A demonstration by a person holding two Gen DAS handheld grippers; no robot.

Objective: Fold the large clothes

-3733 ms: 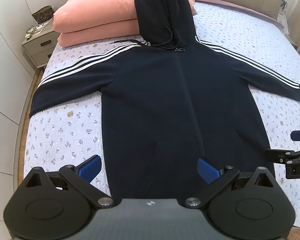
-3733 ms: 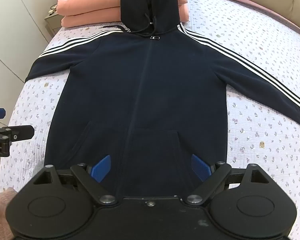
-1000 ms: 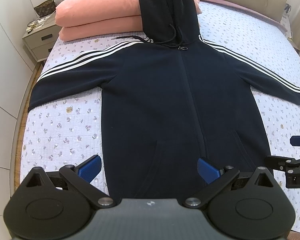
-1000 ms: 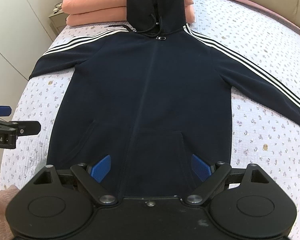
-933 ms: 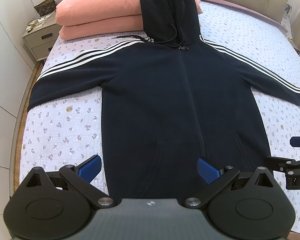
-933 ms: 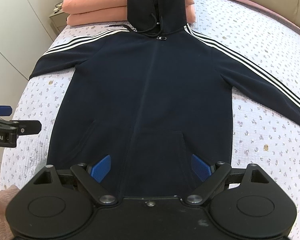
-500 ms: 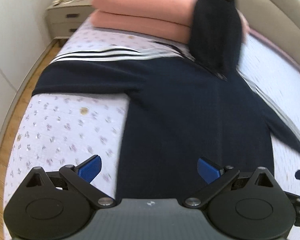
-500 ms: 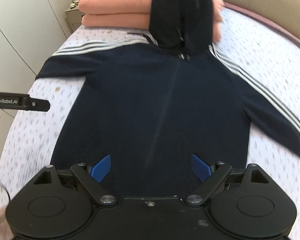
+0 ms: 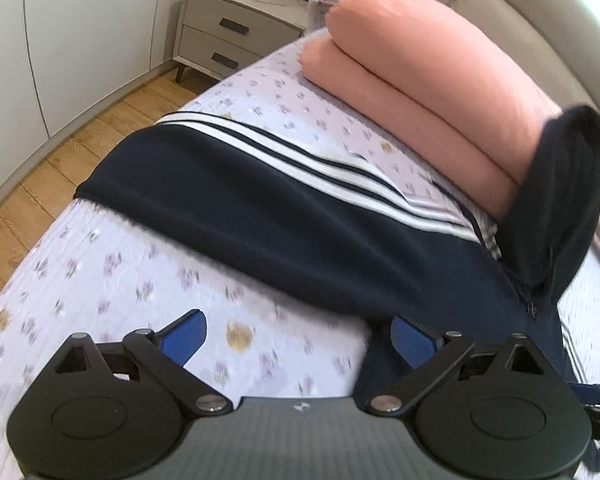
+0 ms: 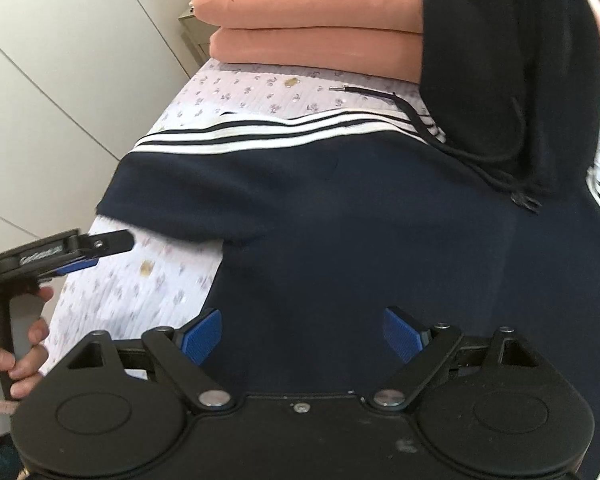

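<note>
A navy hoodie (image 10: 380,240) with white sleeve stripes lies flat on the bed, its hood (image 10: 512,60) up against the pink pillows. Its left sleeve (image 9: 260,200) stretches toward the bed's left edge. My left gripper (image 9: 300,332) is open and empty, low over the bedspread just short of that sleeve; it also shows from the side in the right wrist view (image 10: 96,252). My right gripper (image 10: 304,332) is open and empty, above the hoodie's body near the left armpit.
Two stacked pink pillows (image 9: 420,92) lie at the head of the bed. A grey nightstand (image 9: 228,36) stands beside the bed on the wooden floor (image 9: 60,152). White cabinet panels (image 10: 60,80) run along the left. The floral bedspread (image 9: 140,280) lies under the hoodie.
Both grippers have moved forward and to the left, down close to the hoodie's left sleeve and shoulder. The hoodie has not moved. Both grippers stay open.
</note>
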